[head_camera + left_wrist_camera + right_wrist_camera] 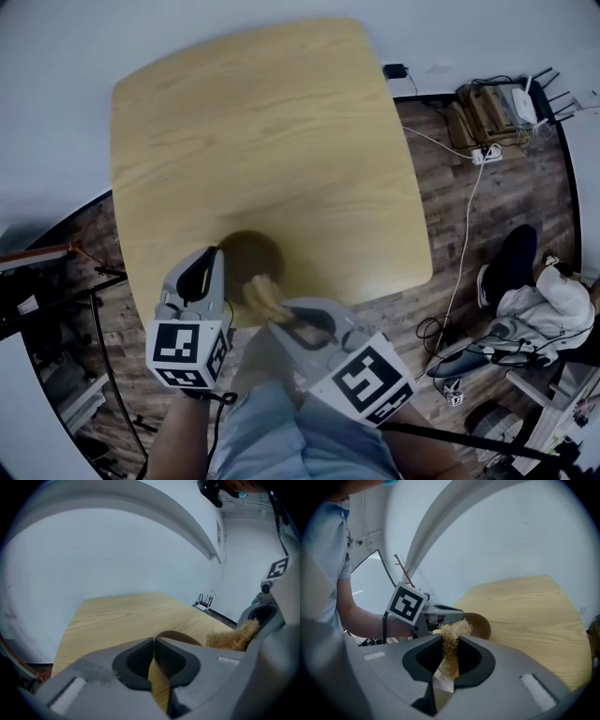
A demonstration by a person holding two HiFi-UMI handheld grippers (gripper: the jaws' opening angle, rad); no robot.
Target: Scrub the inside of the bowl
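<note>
Bowl: brown, on the light wood table, close to the near edge and right in front of you.

Head view. Your left claw comes in from the bowl's left side and meets its rim. Your right claw comes in from the near right with a tan, fibrous scrubber at its tip. The scrubber lies over the bowl's near rim. The two claws are close together, marker cubes toward you. Wood floor to the right of the table, with a white cable running across it.

Left gripper view. The left claw has its jaws almost together, pinching the bowl's thin wall. The wall shows as a tan strip in the narrow gap, and the rim curves off to the right behind one jaw. The scrubber sits just past the rim at right, carried by the right claw. The table runs back to a pale wall.

Right gripper view. The right claw is clamped on the scrubber, whose fibres stand up in a tuft above the jaws. Just beyond the tuft is the bowl on the table. The left claw is at the bowl's left side, with your forearm behind it.
</note>
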